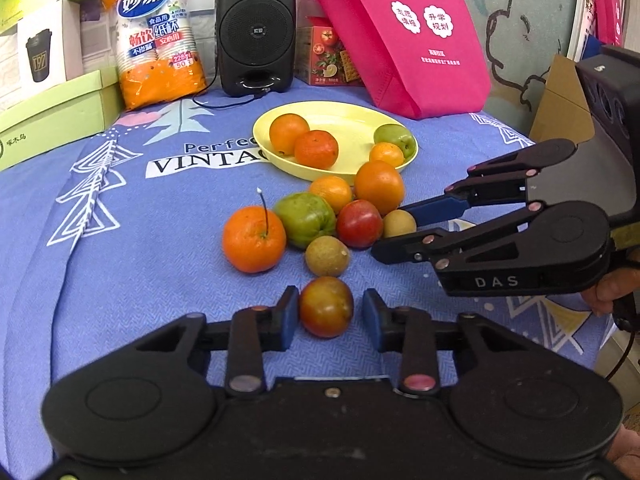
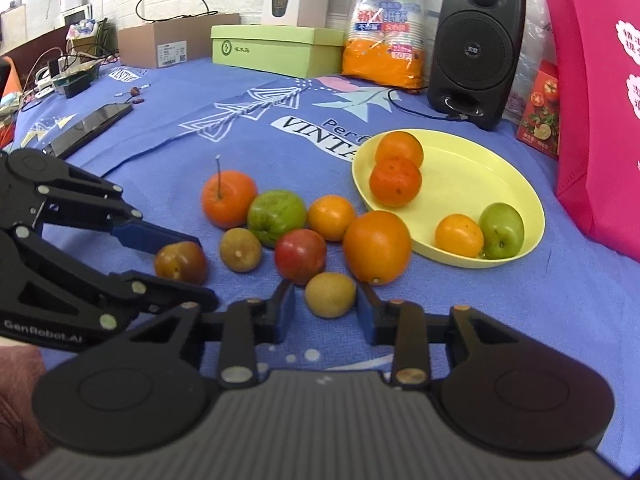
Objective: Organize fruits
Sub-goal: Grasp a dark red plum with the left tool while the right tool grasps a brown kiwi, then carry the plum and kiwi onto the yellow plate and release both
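Note:
A small red-brown plum [image 1: 326, 306] lies on the blue cloth at the near edge of the fruit pile, and my left gripper [image 1: 330, 314] is shut on it, one pad on each side. From the right wrist view the same plum [image 2: 181, 262] sits between the left gripper's [image 2: 206, 270] two fingers. My right gripper [image 2: 326, 312] is shut on a small brown fruit [image 2: 330, 294], which also shows at the pile's right edge [image 1: 399, 223]. Behind the pile, the yellow plate [image 1: 352, 124] holds two oranges, a small orange and a green fruit.
Several loose fruits crowd between the grippers and the plate: a stemmed orange [image 1: 254, 239], a green fruit [image 1: 305, 219], a red fruit [image 1: 359, 223], a large orange [image 1: 379, 187]. A black speaker [image 1: 255, 28], a cup pack [image 1: 156, 36] and a pink bag [image 1: 404, 28] stand behind. A phone [image 2: 90, 124] lies at left.

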The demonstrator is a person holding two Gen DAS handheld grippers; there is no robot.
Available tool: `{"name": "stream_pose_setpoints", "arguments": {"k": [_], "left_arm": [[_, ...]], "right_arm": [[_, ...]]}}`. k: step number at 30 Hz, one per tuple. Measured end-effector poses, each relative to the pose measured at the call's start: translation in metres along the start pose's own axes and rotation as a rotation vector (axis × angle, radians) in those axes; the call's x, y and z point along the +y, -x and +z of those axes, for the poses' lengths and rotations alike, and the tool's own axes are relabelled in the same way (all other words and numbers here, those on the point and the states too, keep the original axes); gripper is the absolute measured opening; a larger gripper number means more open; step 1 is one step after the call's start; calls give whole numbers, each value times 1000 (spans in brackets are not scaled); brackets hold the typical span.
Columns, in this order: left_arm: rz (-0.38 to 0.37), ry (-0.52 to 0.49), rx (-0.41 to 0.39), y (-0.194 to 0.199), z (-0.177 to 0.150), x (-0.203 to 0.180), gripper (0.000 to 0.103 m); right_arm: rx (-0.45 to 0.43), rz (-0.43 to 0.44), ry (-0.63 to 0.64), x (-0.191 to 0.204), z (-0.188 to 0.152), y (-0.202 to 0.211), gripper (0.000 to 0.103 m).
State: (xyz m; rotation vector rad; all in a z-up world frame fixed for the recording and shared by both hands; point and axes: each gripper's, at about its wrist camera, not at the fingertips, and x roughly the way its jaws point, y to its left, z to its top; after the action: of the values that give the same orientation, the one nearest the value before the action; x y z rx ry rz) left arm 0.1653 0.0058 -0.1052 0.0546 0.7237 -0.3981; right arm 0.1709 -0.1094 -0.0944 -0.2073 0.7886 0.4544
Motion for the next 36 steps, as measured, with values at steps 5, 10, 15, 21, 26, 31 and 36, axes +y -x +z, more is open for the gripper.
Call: {"name": "stream_pose_setpoints", "arguments": {"k": [5,10,15,21,26,31,36], "left_arm": [[-1,12,4,5,-1,1,27],[0,20,10,9,-2,1,27],[0,55,12,16,0,5,27],[39,75,19,21,3,12,27],[44,76,12,25,5,13,27],[37,71,-6,29,11,12,27],[21,64,-29,34,21,10,27]], "right_arm": [[-1,10,-12,-1,-1,4,27],[-5,13,-28,-4,-4,9,27],[-7,8,-41,-7,-8,17,27],[-8,-2,-58,-10,-14,28,27],[-8,-10,-65,-13,-19,36,27],[-14,-22,-64,-18,-21,46,27],[-23,-37,-63,-22,-17,50,27]]}}
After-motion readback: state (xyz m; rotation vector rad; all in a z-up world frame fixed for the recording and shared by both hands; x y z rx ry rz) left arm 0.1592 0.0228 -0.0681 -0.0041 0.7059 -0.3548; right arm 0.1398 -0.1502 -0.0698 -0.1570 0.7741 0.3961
